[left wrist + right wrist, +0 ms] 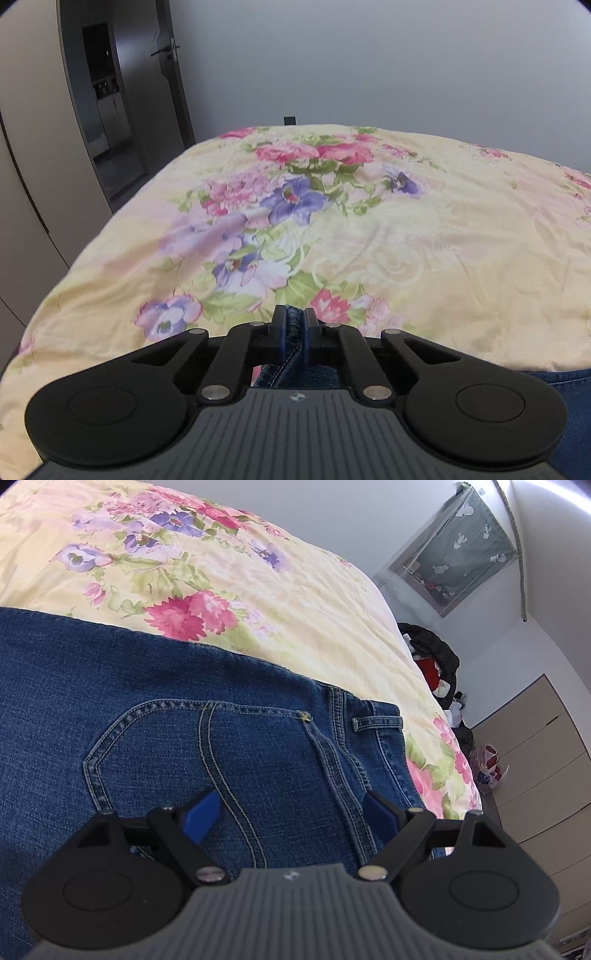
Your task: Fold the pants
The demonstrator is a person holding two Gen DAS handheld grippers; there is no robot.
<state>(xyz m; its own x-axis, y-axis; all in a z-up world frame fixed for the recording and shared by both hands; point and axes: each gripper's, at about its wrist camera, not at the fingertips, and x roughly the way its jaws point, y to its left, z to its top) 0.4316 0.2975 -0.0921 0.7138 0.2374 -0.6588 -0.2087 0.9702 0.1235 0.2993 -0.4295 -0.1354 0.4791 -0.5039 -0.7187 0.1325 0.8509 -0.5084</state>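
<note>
Blue denim pants [192, 716] lie on a bed with a yellow floral cover [258, 598]. In the right wrist view the back pocket and waistband with a belt loop [376, 722] face up. My right gripper [291, 805] is open just above the seat of the pants, blue pads [203, 816] spread wide. My left gripper [294, 317] is shut on a stitched denim edge of the pants [293, 332], held above the cover; more denim shows at the lower right of the left wrist view [569, 384].
The floral bed cover [369, 229] spreads ahead of the left gripper. An open doorway [110, 103] and wardrobe stand at the left. Right of the bed are a pile of clothes [436, 664], a plastic bag [487, 768] and drawers [535, 768].
</note>
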